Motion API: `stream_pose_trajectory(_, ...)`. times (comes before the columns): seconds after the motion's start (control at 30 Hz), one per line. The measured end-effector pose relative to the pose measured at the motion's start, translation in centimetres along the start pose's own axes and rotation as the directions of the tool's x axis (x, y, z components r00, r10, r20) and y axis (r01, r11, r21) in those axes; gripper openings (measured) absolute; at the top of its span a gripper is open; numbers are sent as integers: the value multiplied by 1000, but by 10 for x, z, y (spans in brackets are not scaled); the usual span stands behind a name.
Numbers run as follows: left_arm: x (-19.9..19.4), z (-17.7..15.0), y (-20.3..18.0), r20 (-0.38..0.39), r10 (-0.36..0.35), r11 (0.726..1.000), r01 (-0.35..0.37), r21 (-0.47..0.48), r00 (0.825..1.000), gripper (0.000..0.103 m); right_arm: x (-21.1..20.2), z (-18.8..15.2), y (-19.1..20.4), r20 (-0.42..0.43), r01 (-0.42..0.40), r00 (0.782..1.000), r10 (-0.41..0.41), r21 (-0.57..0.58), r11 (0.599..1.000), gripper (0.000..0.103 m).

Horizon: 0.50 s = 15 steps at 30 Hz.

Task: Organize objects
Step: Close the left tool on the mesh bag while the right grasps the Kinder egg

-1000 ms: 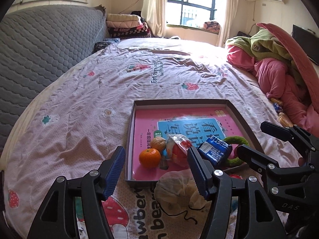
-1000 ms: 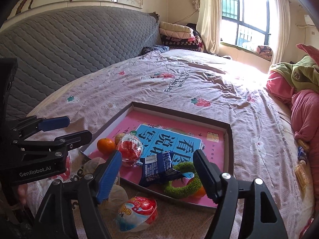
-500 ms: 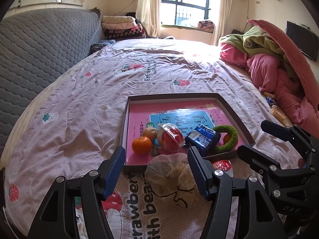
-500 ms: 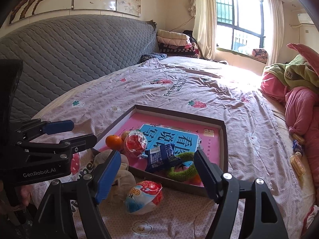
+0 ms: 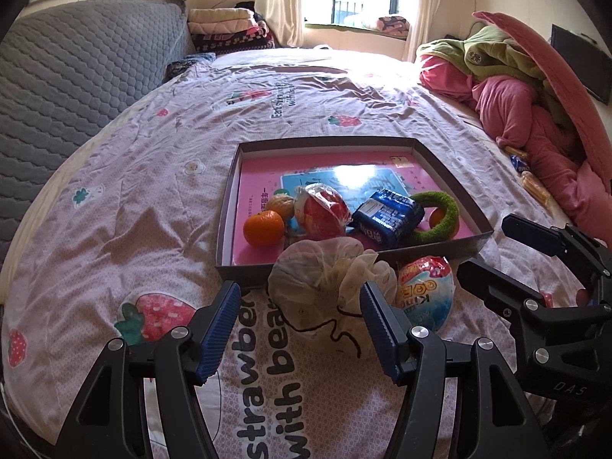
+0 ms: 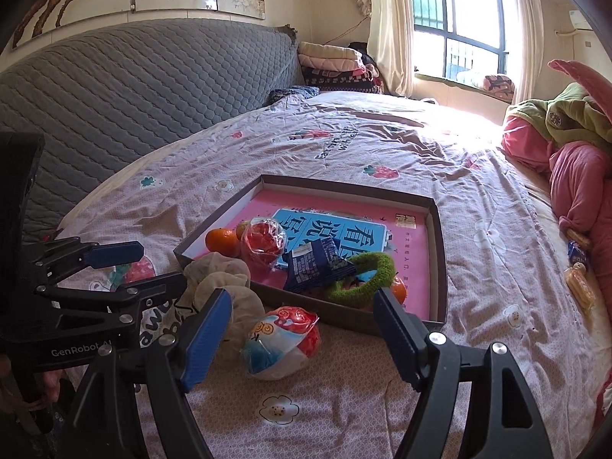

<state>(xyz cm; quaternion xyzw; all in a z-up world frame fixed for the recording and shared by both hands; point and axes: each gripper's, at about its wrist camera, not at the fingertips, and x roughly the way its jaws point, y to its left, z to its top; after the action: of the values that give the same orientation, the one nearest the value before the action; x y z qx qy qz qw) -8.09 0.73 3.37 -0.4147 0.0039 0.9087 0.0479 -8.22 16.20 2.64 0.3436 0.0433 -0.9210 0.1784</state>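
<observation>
The tray (image 5: 346, 143) lies on the bed (image 5: 153, 206) and serves as the landmark. Inside it, along its near edge, sit an orange (image 5: 264, 228), a walnut-like item (image 5: 281, 205) just behind the orange, a red wrapped snack (image 5: 321, 210), a blue packet (image 5: 388, 216) and a green ring (image 5: 440, 214). Two items remain outside the tray, just in front of its near wall: a pale mesh bag (image 5: 325, 287), touching or nearly touching the wall, and a foil-wrapped ball (image 5: 426, 290) just beside the bag. The left claw (image 5: 300, 329) is open and holds nothing; it points down at the bag, whose lower part lies between the fingertips without contact. The right claw (image 6: 302, 332) is also open and holds nothing; it lines up with the ball, which lies ahead of and between the tips. The bag looks light, soft and loosely filled, with a gathered neck and a dark drawstring (image 5: 344, 325); it is likely to sag and shift when lifted. Take hold across the gathered neck or the bunched upper body, where the fabric compresses into a firm fold, not on the drawstring. The ball looks light, with a crinkly, slippery wrapper and a rounded body that may roll out of the pads. Grip it across its widest part and close gently, since the contents may crush. Each item should then clear the near wall of the tray.
</observation>
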Motion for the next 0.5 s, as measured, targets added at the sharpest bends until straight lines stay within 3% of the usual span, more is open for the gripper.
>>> stream_pose_trajectory(0.5,39,-11,9,-57,13,1000,-15,-26,998,66,26,-20,-3,-96,-16,995,20,47,999,76)
